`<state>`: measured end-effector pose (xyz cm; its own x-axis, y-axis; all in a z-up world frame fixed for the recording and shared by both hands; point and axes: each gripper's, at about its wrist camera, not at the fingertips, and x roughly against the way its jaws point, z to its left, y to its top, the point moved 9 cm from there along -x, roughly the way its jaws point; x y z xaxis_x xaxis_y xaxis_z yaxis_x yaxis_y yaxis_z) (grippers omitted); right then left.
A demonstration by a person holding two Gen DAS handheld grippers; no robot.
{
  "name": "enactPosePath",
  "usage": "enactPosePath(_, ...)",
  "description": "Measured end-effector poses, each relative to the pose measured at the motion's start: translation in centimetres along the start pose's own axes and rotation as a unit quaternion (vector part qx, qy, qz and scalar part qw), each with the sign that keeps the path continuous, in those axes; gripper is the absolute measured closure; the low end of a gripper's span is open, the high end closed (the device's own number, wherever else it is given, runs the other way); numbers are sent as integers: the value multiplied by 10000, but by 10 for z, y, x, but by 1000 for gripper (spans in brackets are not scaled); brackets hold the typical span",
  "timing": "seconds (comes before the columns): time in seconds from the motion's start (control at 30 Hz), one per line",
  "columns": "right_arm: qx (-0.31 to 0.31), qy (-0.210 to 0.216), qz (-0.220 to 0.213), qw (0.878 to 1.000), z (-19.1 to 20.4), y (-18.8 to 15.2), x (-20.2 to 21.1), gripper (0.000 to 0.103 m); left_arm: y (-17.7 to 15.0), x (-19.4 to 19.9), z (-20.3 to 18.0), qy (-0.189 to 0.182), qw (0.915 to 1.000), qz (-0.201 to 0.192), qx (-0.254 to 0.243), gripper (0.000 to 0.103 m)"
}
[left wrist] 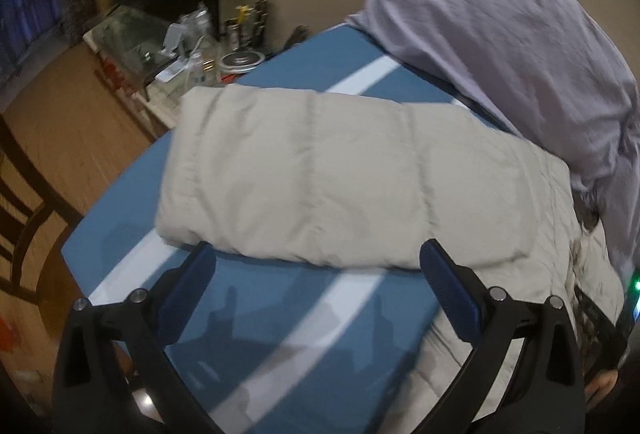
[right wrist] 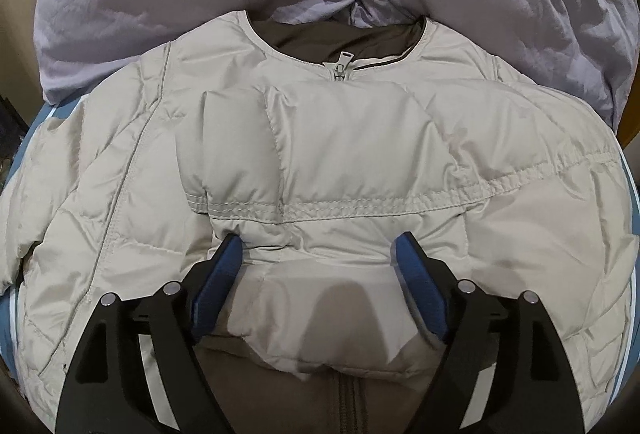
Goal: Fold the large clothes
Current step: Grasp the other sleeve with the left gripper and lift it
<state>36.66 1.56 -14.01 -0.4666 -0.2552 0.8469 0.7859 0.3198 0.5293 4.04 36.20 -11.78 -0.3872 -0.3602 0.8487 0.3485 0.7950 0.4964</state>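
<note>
right gripper (right wrist: 318, 248): jaws wide apart, tips on cream puffer jacket (right wrist: 340, 162), folded cuff between them, unpinched | left gripper (left wrist: 316, 258): spread, empty, jacket sleeve just ahead on blue table (left wrist: 280, 314)

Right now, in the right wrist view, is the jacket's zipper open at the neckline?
No. The zipper pull sits at the top of the beige puffer jacket, closed up to the collar.
</note>
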Motion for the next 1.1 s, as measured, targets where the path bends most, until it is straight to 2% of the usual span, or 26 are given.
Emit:
enactPosePath(0.13,-257,172,-42,9995,-3,1,16,22,12,-7,29,201,9996,-8,184,2)
enactPosePath(0.5,-654,460,-126,9967,-12,-2,43,21,36,-33,80,356,9978,101,551,2)
enactPosePath(0.67,-635,530,-192,9964,-10,-3,50,21,36,-48,96,374,9957,297,794,15)
enactPosePath(0.77,-597,555,-230,9964,-8,-3,54,21,30,-55,104,268,9934,392,1042,18)
enactPosePath(0.83,-580,550,-246,9965,-8,-4,55,21,30,-55,103,305,9940,294,1004,20)
enactPosePath(0.9,-592,536,-242,9965,-9,-5,55,21,30,-56,101,348,9948,271,917,27)
enactPosePath(0.97,-634,535,-216,9963,-12,-6,54,21,32,-57,94,235,9958,261,848,46)
enactPosePath(1.1,-712,529,-165,9959,-17,-10,53,21,33,-58,86,119,9954,285,907,63)
